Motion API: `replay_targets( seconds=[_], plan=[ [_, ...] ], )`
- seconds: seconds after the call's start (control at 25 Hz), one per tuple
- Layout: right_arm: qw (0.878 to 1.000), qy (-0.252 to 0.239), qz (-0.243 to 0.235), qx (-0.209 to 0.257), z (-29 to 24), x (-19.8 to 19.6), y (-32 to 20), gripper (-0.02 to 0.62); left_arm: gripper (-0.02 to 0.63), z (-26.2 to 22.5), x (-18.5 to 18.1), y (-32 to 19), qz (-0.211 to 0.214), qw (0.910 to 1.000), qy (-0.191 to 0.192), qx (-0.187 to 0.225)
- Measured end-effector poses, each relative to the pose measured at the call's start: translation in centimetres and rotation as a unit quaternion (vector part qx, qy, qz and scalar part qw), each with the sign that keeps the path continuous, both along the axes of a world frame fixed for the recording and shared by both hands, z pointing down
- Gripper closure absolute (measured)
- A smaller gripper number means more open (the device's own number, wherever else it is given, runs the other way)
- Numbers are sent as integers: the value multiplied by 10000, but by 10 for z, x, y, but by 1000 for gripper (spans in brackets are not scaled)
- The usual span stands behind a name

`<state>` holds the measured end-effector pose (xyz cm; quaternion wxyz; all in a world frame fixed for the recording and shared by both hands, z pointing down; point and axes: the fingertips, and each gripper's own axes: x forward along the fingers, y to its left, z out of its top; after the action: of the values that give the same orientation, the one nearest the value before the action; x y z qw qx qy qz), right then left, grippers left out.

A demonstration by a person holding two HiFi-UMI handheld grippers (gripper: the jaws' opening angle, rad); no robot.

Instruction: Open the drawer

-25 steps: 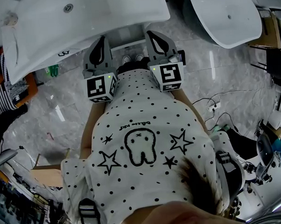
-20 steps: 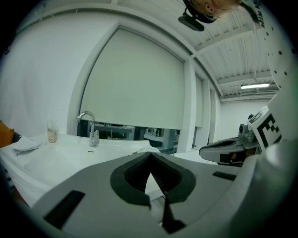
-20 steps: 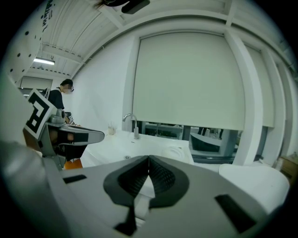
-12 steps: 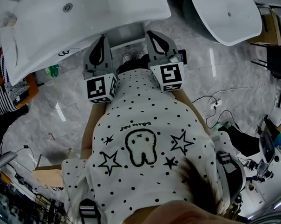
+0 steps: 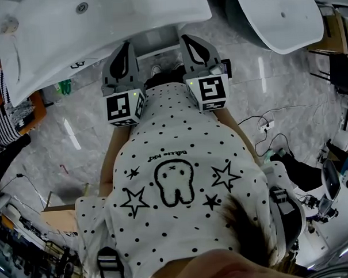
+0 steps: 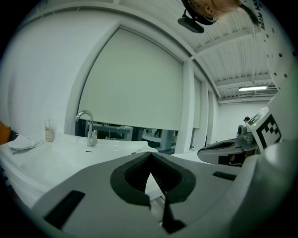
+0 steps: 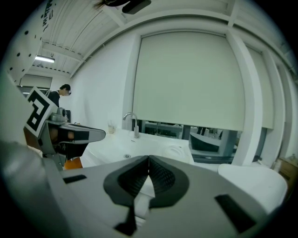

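I hold my left tool [image 5: 123, 51] and right tool [image 5: 192, 45] closed and empty, upper centre, facing the white basin worktop [image 5: 100, 29], presumably to reach its drawer.

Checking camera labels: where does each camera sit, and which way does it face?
Head view: on the head, facing steeply down; shows the shirt, left claw and right claw before the sink.
Left gripper view: on the left claw, along its shut jaws over the sink to the tap and blind; right claw at right.
Right gripper view: on the right claw, along its shut jaws; left claw at left.
Shared: both gripper views see tap, sink and blind.
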<state>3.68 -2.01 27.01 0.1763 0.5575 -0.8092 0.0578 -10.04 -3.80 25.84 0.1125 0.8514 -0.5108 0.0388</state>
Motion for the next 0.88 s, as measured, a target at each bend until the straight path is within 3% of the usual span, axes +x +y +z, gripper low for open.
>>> replay_targets(
  seconds=[0.88],
  plan=[
    [9999, -42, -36, 132, -2, 4, -1, 581, 603, 1, 2, -1, -38, 10000, 17, 29]
  ],
)
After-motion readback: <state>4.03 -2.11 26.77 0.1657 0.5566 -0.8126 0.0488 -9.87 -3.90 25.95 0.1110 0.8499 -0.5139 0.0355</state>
